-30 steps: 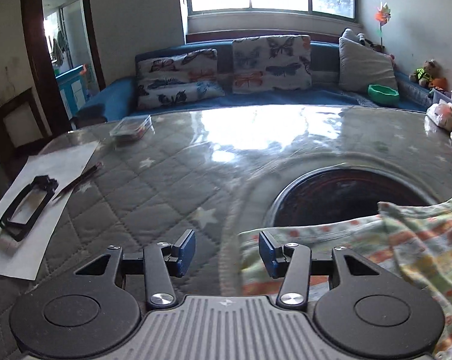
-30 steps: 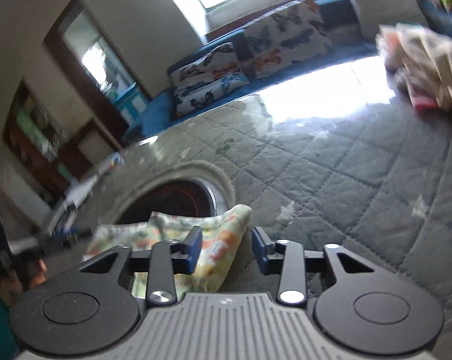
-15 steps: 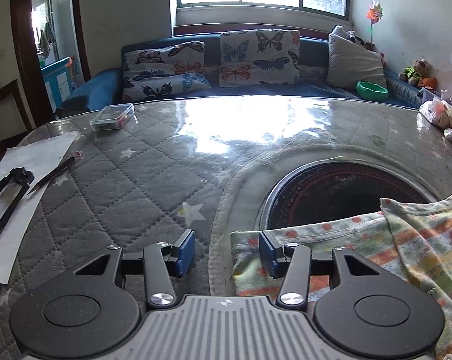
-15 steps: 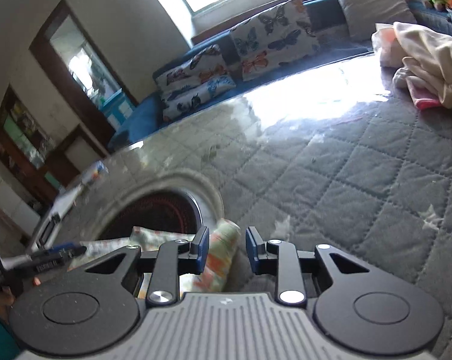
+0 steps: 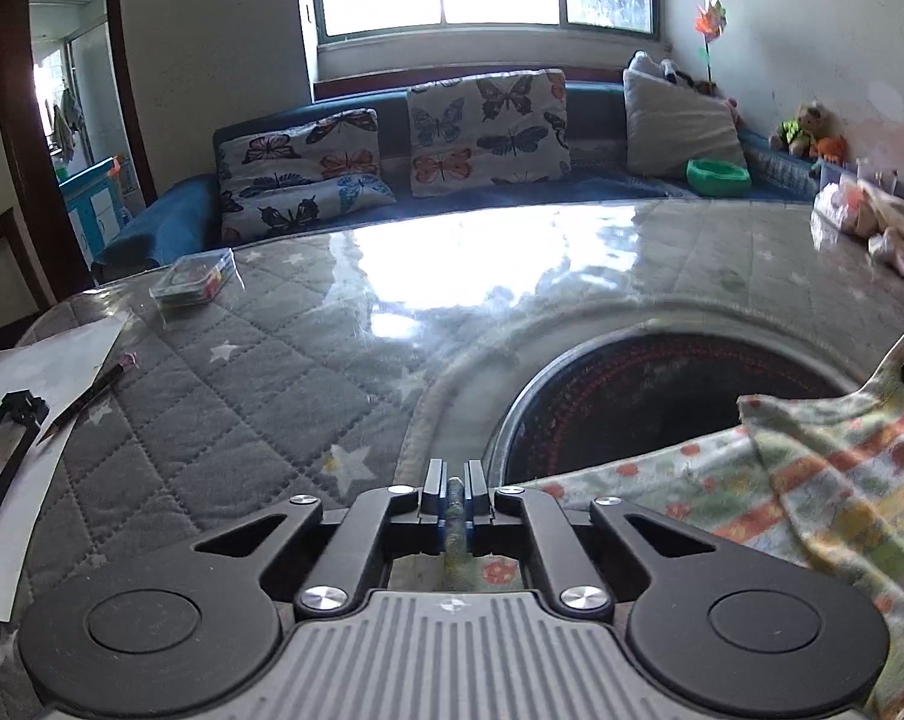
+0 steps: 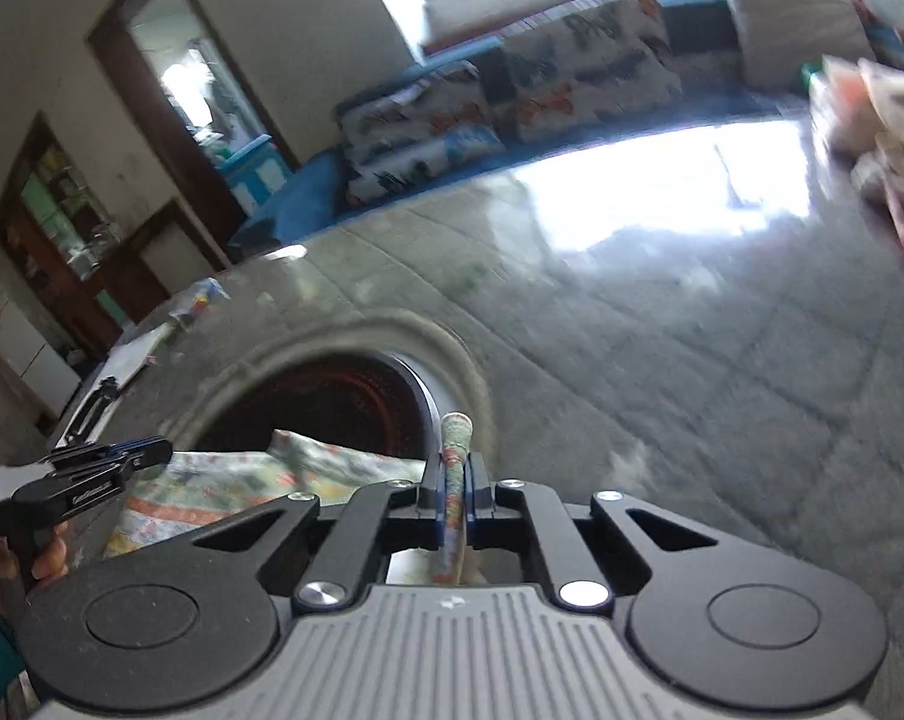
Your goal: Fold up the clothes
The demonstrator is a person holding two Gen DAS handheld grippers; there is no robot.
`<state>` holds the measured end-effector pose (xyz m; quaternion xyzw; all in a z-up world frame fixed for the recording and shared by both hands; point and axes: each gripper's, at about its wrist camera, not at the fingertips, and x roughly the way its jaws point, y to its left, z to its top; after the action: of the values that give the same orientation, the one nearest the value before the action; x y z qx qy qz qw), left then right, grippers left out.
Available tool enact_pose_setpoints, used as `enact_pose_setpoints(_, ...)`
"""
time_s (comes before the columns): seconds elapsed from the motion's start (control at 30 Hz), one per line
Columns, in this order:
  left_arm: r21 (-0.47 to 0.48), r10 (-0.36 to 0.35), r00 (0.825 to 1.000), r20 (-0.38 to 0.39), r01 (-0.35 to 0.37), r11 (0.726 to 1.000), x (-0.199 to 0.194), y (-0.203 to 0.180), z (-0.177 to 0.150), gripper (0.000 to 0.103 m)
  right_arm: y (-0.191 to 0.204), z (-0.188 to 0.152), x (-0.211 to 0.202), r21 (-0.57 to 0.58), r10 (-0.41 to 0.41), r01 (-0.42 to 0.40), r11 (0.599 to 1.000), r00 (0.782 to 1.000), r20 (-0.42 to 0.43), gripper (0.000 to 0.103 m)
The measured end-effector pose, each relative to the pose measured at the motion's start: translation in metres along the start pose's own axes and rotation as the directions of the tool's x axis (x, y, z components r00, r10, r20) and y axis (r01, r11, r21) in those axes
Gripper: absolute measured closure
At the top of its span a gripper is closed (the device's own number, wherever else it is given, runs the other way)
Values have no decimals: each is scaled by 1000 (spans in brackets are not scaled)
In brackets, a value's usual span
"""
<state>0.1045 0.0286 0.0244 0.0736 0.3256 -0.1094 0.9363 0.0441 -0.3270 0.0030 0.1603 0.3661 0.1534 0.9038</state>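
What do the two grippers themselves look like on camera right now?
Both match: the left gripper and right gripper have black linkage arms with silver screws, blue-lined fingertip pads, round black discs either side and a ribbed grey body. No cables show. The right wrist view catches a hand with a teal sleeve.

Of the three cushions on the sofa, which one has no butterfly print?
The plain grey cushion at the right end; the other two cushions both carry butterflies.

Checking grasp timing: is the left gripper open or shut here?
Shut on the garment: the left gripper has its jaws nearly together, with a thin fold of the patterned cloth pinched between them.
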Motion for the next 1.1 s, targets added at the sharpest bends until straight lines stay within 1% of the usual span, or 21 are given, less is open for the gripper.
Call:
enact_pose_setpoints(0.1, -10, 30, 999, 34, -30, 999, 2, 1, 5, 98, 7, 8, -2, -32, 10, -8, 999, 999, 53, 98)
enact_pose_setpoints(0.13, -11, 41, 999, 33, -41, 999, 5, 0, 5, 98, 7, 10, 1, -36, 1, 1, 999, 999, 52, 98)
enact_pose_setpoints(0.17, -9, 52, 998, 30, -52, 999, 8, -1, 5, 98, 6, 10, 7, -50, -32, 34, 998, 999, 38, 97)
enact_pose_setpoints(0.2, -9, 59, 998, 27, -58, 998, 11, -1, 5, 98, 5, 10, 14, -72, -81, 83, 994, 996, 26, 92)
enact_pose_setpoints(0.23, -13, 61, 998, 21, -61, 998, 13, -1, 5, 98, 3, 9, 18, -78, -106, 107, 991, 994, 17, 91)
enact_pose_setpoints(0.27, -20, 61, 998, 15, -61, 998, 15, 0, 5, 98, 1, 8, 20, -69, -104, 105, 992, 994, 9, 91)
enact_pose_setpoints(0.3, -25, 57, 998, 16, -57, 998, 14, 1, 5, 94, -1, 7, 19, -63, -104, 104, 993, 995, 11, 90)
enact_pose_setpoints(0.37, -40, 54, 998, 19, -53, 998, 12, 3, 6, 92, 3, 5, 13, -72, -103, 105, 992, 994, 35, 88)
enact_pose_setpoints(0.5, -52, 52, 998, 48, -50, 997, -4, 2, 8, 85, 38, -6, -1, -253, -99, 108, 961, 994, 47, 81)
enact_pose_setpoints(0.53, -47, 42, 998, 55, -39, 998, -10, -1, 7, 84, 46, -11, -2, -287, -91, 98, 953, 995, 37, 78)
enact_pose_setpoints(0.6, -29, 6, 998, 62, -4, 1000, -24, -8, 5, 83, 62, -21, -4, -351, -80, 81, 933, 997, 19, 77)
enact_pose_setpoints(0.67, 1, -24, 997, 69, 24, 1000, -38, -18, 1, 83, 75, -32, -8, -401, -86, 85, 912, 996, 14, 77)
enact_pose_setpoints(0.7, 18, -38, 997, 70, 37, 999, -46, -24, -2, 81, 80, -37, -10, -424, -93, 93, 901, 995, 21, 77)
enact_pose_setpoints(0.77, 45, -75, 995, 65, 72, 996, -59, -35, -10, 80, 92, -49, -19, -485, -118, 138, 863, 990, 70, 76)
enact_pose_setpoints(0.83, 60, -113, 992, 53, 110, 992, -70, -45, -20, 78, 104, -59, -28, -533, -118, 156, 832, 987, 104, 75)
enact_pose_setpoints(0.87, 61, -133, 990, 44, 131, 990, -74, -50, -26, 78, 108, -63, -32, -536, -110, 148, 831, 989, 102, 75)
enact_pose_setpoints(0.9, 62, -152, 988, 34, 150, 987, -78, -55, -31, 78, 108, -66, -32, -518, -93, 115, 847, 993, 70, 75)
enact_pose_setpoints(0.97, 72, -173, 985, 13, 172, 982, -86, -65, -43, 77, 111, -77, -28, -520, -82, 76, 851, 997, 12, 74)
enact_pose_setpoints(1.0, 77, -177, 984, 7, 176, 981, -88, -70, -48, 76, 112, -84, -26, -527, -84, 69, 847, 996, -6, 72)
enact_pose_setpoints(1.03, 80, -179, 984, -2, 178, 981, -90, -74, -54, 74, 114, -91, -25, -537, -90, 68, 841, 996, -15, 65)
enact_pose_setpoints(1.1, 94, -173, 985, -22, 174, 980, -94, -81, -64, 74, 119, -100, -29, -537, -83, 58, 842, 996, -22, 60)
